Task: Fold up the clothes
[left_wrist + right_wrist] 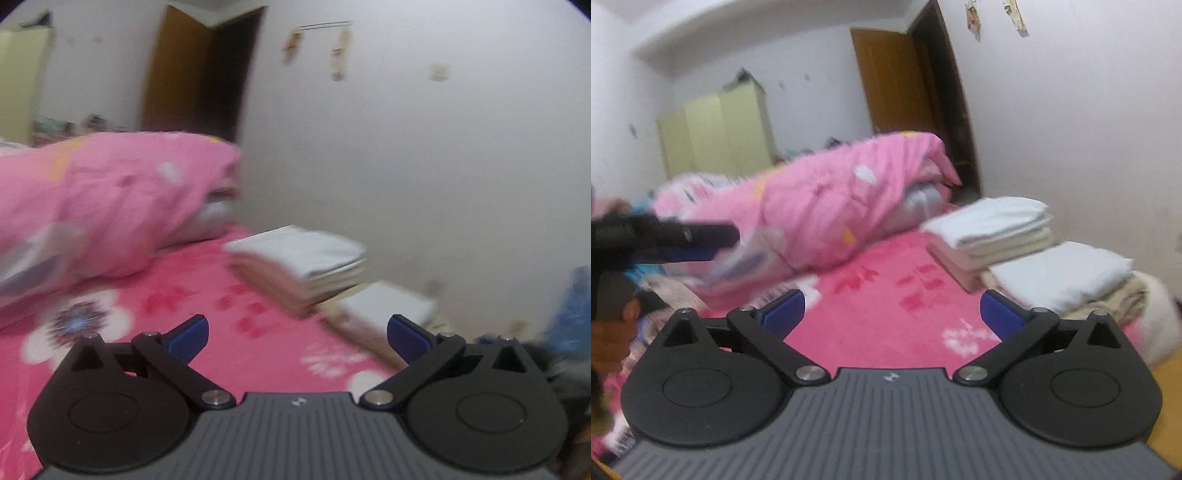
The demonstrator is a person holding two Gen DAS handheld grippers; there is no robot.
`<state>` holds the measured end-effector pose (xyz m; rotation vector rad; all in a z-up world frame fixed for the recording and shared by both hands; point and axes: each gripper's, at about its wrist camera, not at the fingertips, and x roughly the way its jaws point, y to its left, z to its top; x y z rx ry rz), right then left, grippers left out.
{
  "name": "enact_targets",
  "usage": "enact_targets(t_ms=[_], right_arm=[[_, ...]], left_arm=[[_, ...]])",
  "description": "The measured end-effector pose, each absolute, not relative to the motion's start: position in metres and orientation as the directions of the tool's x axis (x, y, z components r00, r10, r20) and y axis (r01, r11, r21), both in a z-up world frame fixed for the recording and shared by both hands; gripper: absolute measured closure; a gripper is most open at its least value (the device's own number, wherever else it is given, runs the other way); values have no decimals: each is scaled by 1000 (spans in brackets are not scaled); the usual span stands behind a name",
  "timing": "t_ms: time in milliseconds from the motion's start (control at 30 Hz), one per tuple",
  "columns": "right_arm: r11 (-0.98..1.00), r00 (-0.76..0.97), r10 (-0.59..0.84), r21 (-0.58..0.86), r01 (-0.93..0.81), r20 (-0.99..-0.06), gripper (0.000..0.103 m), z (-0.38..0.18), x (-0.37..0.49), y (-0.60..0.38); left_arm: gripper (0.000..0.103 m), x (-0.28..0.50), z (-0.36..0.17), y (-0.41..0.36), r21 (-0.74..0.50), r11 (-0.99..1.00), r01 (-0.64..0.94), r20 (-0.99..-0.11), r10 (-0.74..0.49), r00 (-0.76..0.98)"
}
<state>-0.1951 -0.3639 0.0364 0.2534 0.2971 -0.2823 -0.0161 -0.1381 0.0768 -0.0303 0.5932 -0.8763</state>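
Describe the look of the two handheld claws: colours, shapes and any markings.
Both match. The left claw and right claw each have a grey ribbed body with a small pale logo, two round black discs, black link arms on silver pivot pins, and blue textured fingers.

Both wrist views look forward along open jaws, low over the bed (177,314), facing the far wall (424,147) and door (901,74). Both views share the quilt (110,206), the 2 folded stacks (993,232) by the wall and the door; the left view sits nearer the wall and is blurred
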Motion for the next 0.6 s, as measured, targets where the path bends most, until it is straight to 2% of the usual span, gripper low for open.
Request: enact_targets(t_ms=[167,367,533,600], right_arm=[[921,878,-288,140,363,-383,1,42,-203,-340],[848,747,-451,27,529,-488,1,34,-203,-319],[851,680,-475,-96,516,-558,1,43,-202,-319],[832,647,-522,-165,529,-556,1,42,-203,-317]], left_arm=[[0,-38,40,-133,-244,758,605,-531,-627,571],[0,-47,29,-129,-247,791,560,-588,-581,562],[0,-62,29,-137,-183,786,591,-576,-573,583],[0,-68,29,-142,-167,780,603,-566,-576,589]])
